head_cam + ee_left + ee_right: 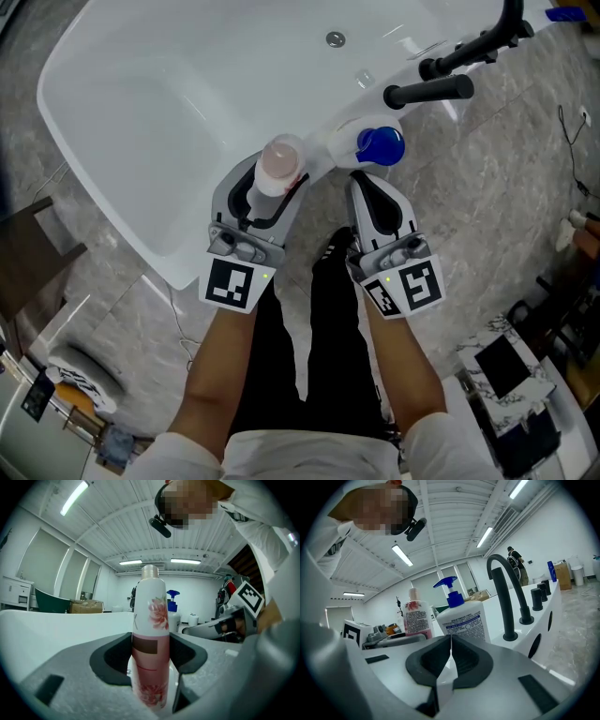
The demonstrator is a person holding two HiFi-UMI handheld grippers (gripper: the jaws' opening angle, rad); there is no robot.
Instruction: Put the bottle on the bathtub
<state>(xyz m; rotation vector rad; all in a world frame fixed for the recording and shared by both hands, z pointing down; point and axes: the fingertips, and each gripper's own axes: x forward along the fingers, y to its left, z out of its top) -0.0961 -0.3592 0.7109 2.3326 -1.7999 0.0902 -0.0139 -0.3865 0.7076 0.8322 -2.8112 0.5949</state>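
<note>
— Where was the slim white-and-pink plastic bottle (150,634) with the flower print?

— Upright between the jaws of the left gripper (270,186), which pressed against its sides; it was at the near rim of the white bathtub (141,112); whether its base touched the rim, I couldn't tell.

— Any writing?

— Small print on its label, too fine to read; likewise on the white pump bottle with the blue head (464,620) just beside it.

— The right gripper (450,641)?

— Jaws together, holding nothing; a black curved faucet (501,597) rose beyond.

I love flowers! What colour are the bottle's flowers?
Pinkish red; bottle shows best in left gripper view.
</note>
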